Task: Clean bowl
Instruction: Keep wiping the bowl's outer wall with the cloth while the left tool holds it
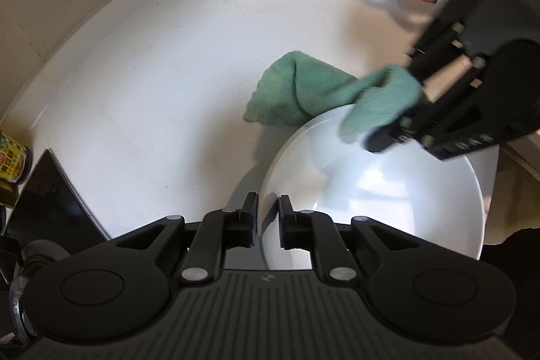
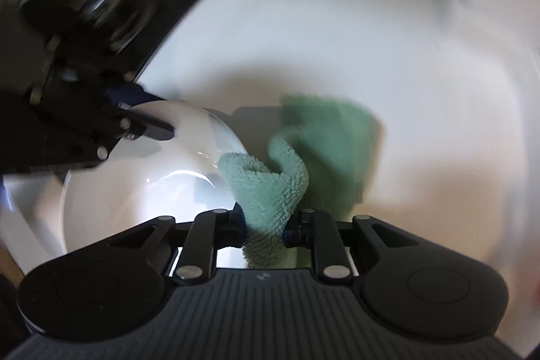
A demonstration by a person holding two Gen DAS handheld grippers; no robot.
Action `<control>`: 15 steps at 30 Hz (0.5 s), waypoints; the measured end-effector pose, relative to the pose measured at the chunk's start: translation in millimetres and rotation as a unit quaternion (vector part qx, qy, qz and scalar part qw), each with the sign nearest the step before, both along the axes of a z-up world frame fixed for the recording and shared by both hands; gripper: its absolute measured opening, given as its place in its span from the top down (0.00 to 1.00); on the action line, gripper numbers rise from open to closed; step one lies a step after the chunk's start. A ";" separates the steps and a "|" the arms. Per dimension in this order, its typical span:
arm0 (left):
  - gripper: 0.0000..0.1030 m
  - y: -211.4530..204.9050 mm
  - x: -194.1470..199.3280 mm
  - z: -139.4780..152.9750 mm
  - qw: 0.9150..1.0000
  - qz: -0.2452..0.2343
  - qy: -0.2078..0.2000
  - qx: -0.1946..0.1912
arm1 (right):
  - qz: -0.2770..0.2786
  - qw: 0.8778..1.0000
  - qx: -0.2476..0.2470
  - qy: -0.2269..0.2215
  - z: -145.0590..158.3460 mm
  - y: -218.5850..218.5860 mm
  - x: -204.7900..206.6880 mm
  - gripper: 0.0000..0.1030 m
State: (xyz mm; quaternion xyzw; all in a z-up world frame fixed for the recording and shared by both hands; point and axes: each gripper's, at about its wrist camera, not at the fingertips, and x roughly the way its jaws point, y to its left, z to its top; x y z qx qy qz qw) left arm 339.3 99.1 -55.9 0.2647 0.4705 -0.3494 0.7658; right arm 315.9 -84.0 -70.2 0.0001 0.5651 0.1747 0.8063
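white and glossy, the bowl [image 1: 371, 191] sits on the pale countertop [image 1: 152, 90], with its near rim caught in the left gripper [image 1: 268, 218]. one finger stands outside the wall and one inside, closed onto the rim to steady it. the inside looks clean and shiny from here, though small marks would be hard to tell.

the step in hand seems to be the wiping itself: the right gripper [image 2: 265, 230] is clamped on a bunched fold of the green cloth [image 2: 266, 188], and the rest of the cloth trails over the far rim onto the counter beyond. in the left wrist view the held end of the cloth hangs at the bowl's far edge, at or just above the rim; whether it presses on the surface i cannot tell.

the next move probably calls for carrying the cloth down into the hollow and sweeping round the wall, while the left grip holds firm so the bowl does not skid or tip.
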 end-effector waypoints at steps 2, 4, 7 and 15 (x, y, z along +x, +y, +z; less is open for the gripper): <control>0.87 2.4 2.4 0.2 1.000 0.002 0.005 -0.008 | -0.006 1.000 0.009 0.002 -1.1 -3.0 -8.0 0.84; 0.88 4.5 6.5 0.3 1.000 0.001 0.012 -0.015 | -0.003 1.000 0.015 -0.001 -1.2 -6.0 -12.8 0.84; 0.88 10.1 10.1 3.1 0.999 -0.013 0.021 -0.030 | 0.021 1.000 0.014 -0.004 -2.7 -12.3 -5.0 0.84; 0.88 3.7 12.7 9.9 0.997 -0.062 0.023 -0.040 | 0.179 0.981 -0.063 -0.042 1.5 16.1 11.5 0.85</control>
